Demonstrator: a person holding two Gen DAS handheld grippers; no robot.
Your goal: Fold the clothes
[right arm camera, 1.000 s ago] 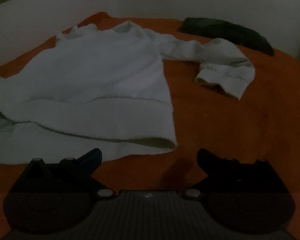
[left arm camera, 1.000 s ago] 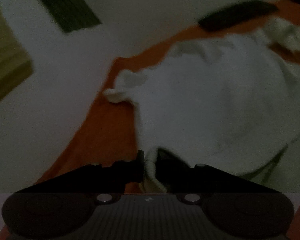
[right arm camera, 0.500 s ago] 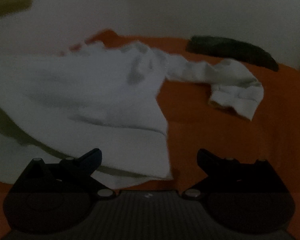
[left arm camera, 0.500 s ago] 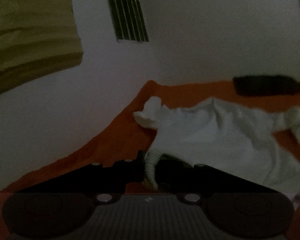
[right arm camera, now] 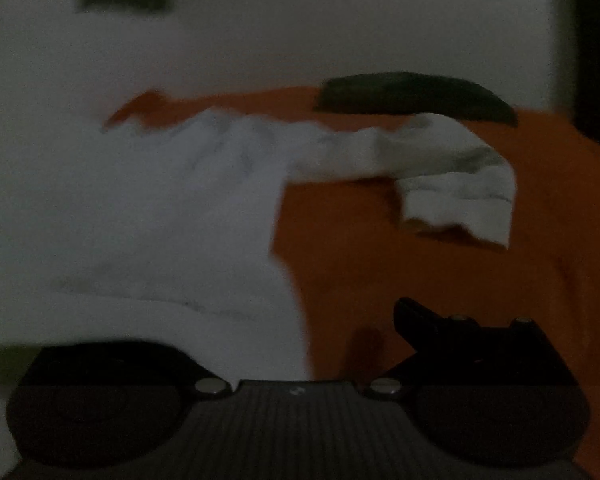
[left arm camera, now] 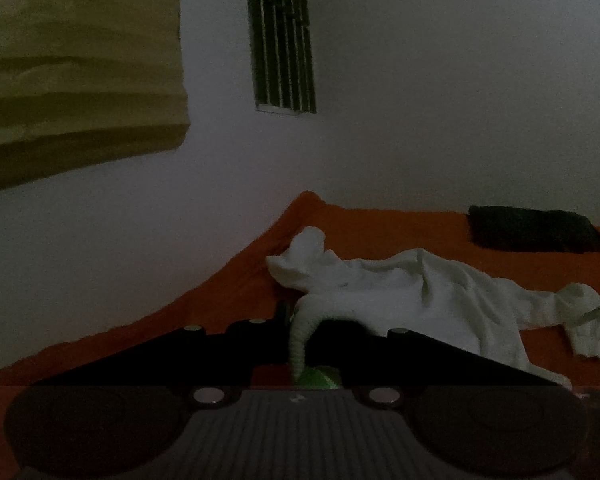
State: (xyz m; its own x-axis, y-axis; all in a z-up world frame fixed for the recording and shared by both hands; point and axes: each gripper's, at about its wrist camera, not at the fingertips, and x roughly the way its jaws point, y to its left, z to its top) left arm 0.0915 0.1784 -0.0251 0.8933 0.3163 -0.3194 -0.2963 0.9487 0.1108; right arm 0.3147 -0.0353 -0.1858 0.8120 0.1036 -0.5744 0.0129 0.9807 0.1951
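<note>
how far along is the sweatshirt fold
Early. Nothing looks folded: the white sweatshirt lies rumpled on the orange bedsheet, one sleeve trailing out. In hand: the left gripper pinches its ribbed hem. The right gripper is open, holding nothing. Sleeves and body remain.

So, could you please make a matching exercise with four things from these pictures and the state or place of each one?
Things:
1. left gripper
2. right gripper
3. dark folded cloth
4. white sweatshirt

States or places:
A. open, with cloth draped over one finger
B. lies at the far edge of the orange bed cover, near the wall
C. shut on a ribbed hem
D. spread and crumpled on the orange cover, one sleeve stretched to the right

Pairs: 1-C, 2-A, 3-B, 4-D
</note>
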